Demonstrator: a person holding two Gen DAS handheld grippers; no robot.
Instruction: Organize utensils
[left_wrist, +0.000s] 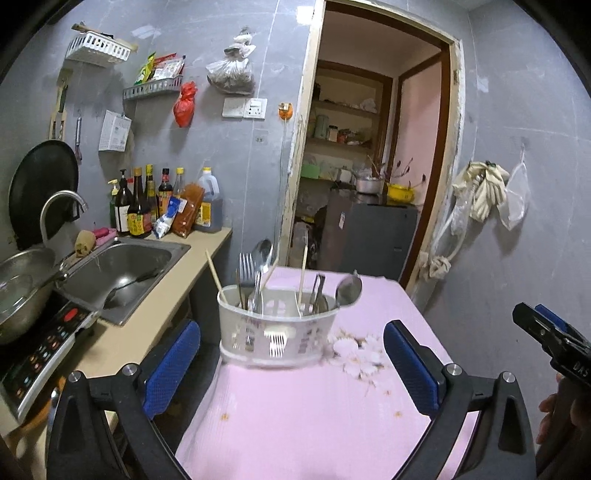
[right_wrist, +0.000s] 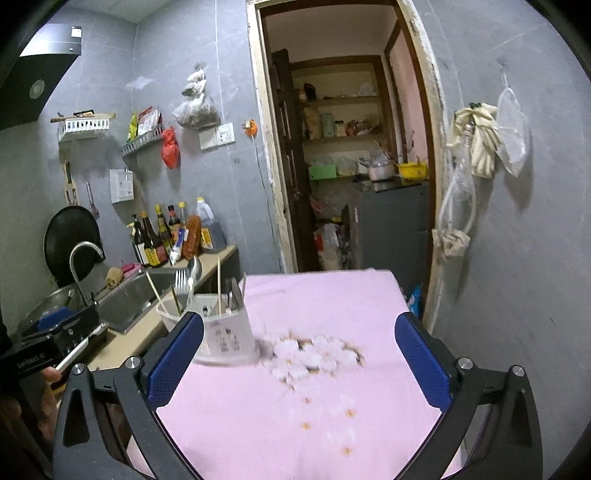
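Both sets of tongs stand spread wide with nothing between the blue pads. The left gripper (left_wrist: 291, 363) hangs over the near part of the pink table (left_wrist: 295, 413), its pads either side of the white caddy (left_wrist: 275, 330) but well short of it. The right gripper (right_wrist: 299, 360) hangs over the same cloth, with the caddy (right_wrist: 221, 332) just behind its left pad (right_wrist: 175, 360).

The caddy stands upright on the table's left half, near the far edge. In it stand forks (left_wrist: 246, 264), a spoon (left_wrist: 263, 251), chopsticks (left_wrist: 216, 275) and small metal tongs (left_wrist: 318, 288); a second spoon (left_wrist: 349, 290) leans out at its right end. Just right of the caddy the cloth bears a white flower print (left_wrist: 356, 352).

Left of the table runs a beige counter (left_wrist: 147, 325) with a steel sink (left_wrist: 125, 273), a tap (left_wrist: 61, 208), an induction hob (left_wrist: 40, 354) bearing a metal bowl (left_wrist: 20, 291), and bottles (left_wrist: 147, 203) at the far end. A black pan (left_wrist: 42, 184) leans on the grey tiled wall (left_wrist: 240, 155), where baskets (left_wrist: 99, 48) and bags (left_wrist: 231, 74) hang. Beyond the table an open doorway (left_wrist: 373, 155) shows shelves and a dark cabinet. Cloths (left_wrist: 484, 188) hang on the right wall.
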